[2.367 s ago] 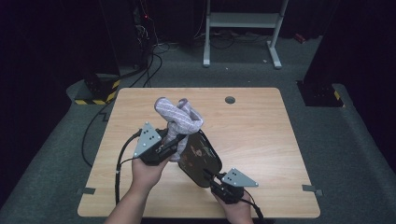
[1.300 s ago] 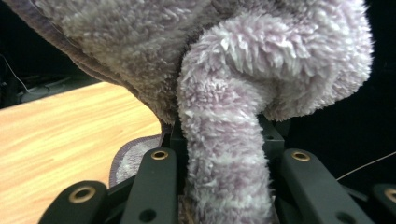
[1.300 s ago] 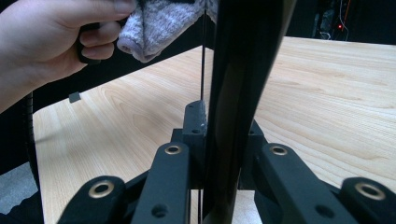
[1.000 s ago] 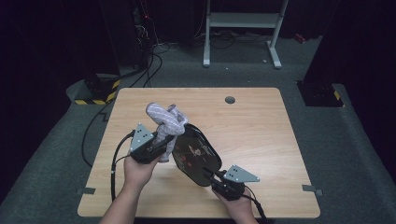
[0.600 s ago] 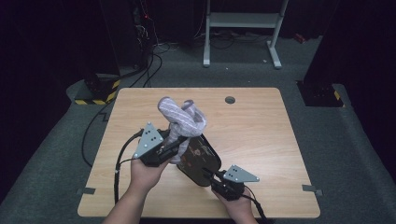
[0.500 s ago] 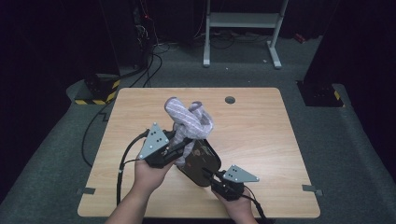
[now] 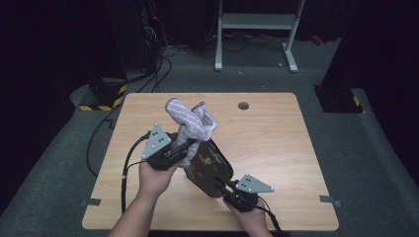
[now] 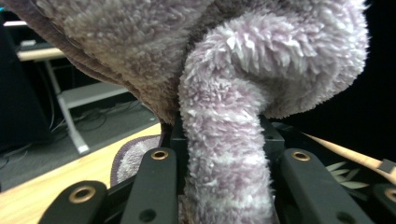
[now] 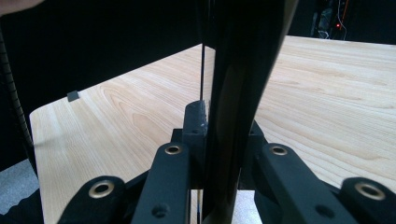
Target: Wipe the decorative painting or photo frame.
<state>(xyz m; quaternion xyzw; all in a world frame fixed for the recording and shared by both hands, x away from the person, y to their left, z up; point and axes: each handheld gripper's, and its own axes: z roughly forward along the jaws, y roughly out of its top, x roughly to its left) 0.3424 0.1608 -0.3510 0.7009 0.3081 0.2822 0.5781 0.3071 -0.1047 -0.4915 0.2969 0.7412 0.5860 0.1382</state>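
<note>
Two grippers are working one bag [image 7: 207, 168] above the table [image 7: 276, 143]. Your left gripper [image 7: 184, 148] is pinching a fluffy towel [image 7: 191, 120] at the bag's 11 o'clock edge. Your right gripper [image 7: 226, 188] is clamping the bag's rim at 5 o'clock, jaws pressing on it.

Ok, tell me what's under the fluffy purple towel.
The purple towel hangs bunched from the left gripper, draped over the upper end of the dark tray that the right gripper clamps. Whatever lies beneath the folds is covered.
</note>
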